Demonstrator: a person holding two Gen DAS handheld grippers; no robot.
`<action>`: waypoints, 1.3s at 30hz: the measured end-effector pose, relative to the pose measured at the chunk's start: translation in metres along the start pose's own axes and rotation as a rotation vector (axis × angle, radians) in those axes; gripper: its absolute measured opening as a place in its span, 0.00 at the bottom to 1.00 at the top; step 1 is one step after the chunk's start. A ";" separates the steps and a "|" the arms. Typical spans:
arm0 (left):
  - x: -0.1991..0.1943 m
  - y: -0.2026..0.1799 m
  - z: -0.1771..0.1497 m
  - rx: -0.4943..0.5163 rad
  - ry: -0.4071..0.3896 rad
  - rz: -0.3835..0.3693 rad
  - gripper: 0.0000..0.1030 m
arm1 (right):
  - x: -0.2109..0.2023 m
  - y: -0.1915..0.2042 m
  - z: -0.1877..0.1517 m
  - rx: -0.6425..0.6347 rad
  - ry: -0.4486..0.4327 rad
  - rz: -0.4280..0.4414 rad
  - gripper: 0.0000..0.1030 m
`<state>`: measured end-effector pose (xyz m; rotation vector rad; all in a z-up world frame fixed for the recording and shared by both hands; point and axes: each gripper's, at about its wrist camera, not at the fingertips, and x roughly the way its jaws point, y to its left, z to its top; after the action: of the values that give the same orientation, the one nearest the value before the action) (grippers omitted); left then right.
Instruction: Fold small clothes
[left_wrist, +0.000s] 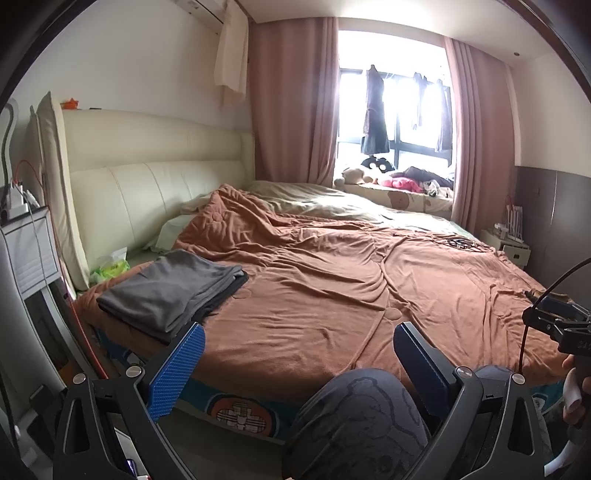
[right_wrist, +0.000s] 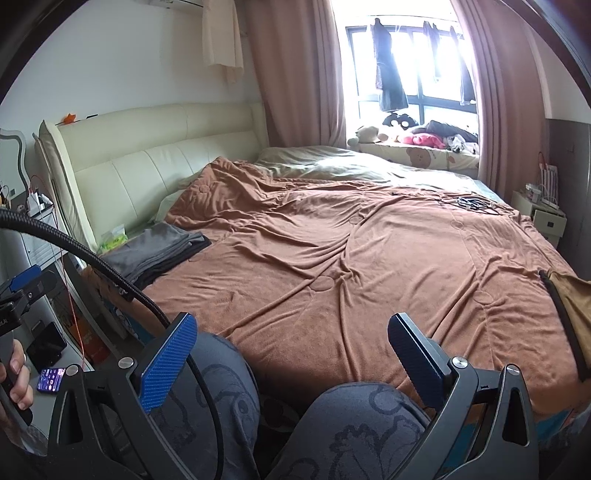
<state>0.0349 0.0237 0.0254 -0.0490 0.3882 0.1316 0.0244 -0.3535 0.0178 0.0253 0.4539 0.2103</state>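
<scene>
Both my grippers, left (left_wrist: 299, 354) and right (right_wrist: 291, 347), gape wide and empty above my knees (right_wrist: 347, 424). Folded grey clothes (left_wrist: 166, 288) sit stacked at the blanket's (left_wrist: 314, 295) left corner, near the headboard (left_wrist: 147, 177).

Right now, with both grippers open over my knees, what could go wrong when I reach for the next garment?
1. The thick black cable loops beside the left gripper and might snag.
2. Reaching left may topple the folded grey clothes stack at the brown blanket edge.
3. The right gripper could catch blanket wrinkles.
</scene>
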 end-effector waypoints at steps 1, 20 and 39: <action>-0.001 0.000 0.000 -0.001 0.000 0.001 1.00 | 0.000 0.000 0.000 -0.002 0.000 0.000 1.00; -0.001 0.001 -0.001 -0.005 0.008 0.008 1.00 | -0.002 -0.005 0.000 -0.008 0.000 -0.006 1.00; -0.017 0.004 -0.008 -0.010 0.015 0.000 1.00 | -0.020 -0.004 0.004 -0.027 0.010 -0.017 1.00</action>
<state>0.0159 0.0250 0.0244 -0.0603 0.4024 0.1332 0.0096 -0.3615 0.0299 -0.0056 0.4611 0.2000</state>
